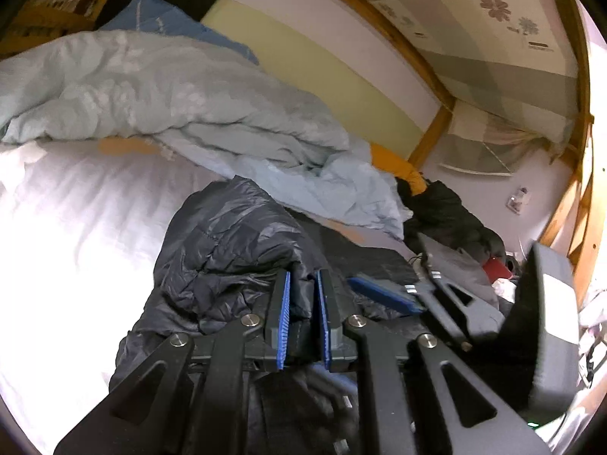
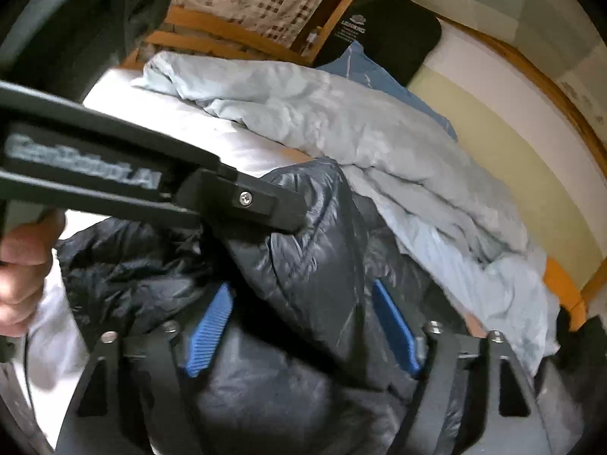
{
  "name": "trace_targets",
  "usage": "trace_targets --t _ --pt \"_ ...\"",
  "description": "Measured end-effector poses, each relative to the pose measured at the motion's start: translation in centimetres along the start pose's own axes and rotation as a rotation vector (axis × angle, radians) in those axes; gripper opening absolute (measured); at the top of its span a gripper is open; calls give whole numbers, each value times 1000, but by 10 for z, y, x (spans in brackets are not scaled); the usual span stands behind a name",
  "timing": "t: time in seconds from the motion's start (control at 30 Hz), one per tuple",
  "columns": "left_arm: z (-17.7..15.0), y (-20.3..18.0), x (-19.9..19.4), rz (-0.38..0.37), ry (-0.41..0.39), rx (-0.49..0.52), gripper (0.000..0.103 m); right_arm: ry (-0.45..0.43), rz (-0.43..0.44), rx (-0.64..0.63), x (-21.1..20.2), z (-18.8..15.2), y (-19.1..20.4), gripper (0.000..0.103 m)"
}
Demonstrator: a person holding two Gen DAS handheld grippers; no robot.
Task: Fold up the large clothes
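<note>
A dark, shiny puffer jacket [image 1: 227, 242] lies bunched on the white bedsheet [image 1: 76, 227]. My left gripper [image 1: 303, 316] is shut on a fold of it, and dark fabric fills the narrow gap between the blue pads [image 1: 283, 314]. In the right wrist view that gripper [image 2: 292, 212] reaches in from the left, with a hand [image 2: 22, 269] on its handle. My right gripper [image 2: 303, 328] straddles a puffy ridge of the jacket [image 2: 311, 265]. Its pads [image 2: 210, 330] stand wide apart, and no squeeze on the fabric shows. It also enters the left wrist view from the right, one blue pad [image 1: 383, 295] lying over the jacket.
A crumpled pale blue duvet [image 1: 170, 102] is heaped behind the jacket along the wall side. A wooden bed frame [image 1: 432, 132] runs past it. Dark clothes with an orange piece [image 1: 447, 208] are piled at the far right. A black cushion [image 2: 390, 34] leans at the head end.
</note>
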State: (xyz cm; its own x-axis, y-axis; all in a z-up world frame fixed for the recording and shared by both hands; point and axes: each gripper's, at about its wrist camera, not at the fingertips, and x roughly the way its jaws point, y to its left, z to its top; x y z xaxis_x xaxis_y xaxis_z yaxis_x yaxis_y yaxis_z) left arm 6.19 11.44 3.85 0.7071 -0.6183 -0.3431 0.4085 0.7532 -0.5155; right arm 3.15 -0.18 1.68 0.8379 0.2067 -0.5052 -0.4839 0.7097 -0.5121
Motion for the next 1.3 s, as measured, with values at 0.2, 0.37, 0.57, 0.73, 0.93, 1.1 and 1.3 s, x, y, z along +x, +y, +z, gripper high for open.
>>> trace_targets --t 0.2,0.37,0.57,0.73,0.93,1.1,1.3 --pt "2 0 -14 59 -73 2 21 47 -46 80 11 5 -24 11" --pt "6 8 -21 102 -107 -21 29 29 -180 282 2 -3 -88 8" --pt "3 17 -6 168 -54 -37 29 188 -465 466 -1 -41 -182 8" --pt "3 9 -3 235 -42 26 30 315 -588 495 -5 -91 -209 84" --pt "-7 0 11 272 -5 98 33 369 -564 526 -16 -131 -213 84" --pt "-12 -15 26 283 29 196 32 291 -678 640 -46 -150 -235 84" --pt "-6 -5 54 252 172 93 32 227 -526 712 -72 -163 -270 84"
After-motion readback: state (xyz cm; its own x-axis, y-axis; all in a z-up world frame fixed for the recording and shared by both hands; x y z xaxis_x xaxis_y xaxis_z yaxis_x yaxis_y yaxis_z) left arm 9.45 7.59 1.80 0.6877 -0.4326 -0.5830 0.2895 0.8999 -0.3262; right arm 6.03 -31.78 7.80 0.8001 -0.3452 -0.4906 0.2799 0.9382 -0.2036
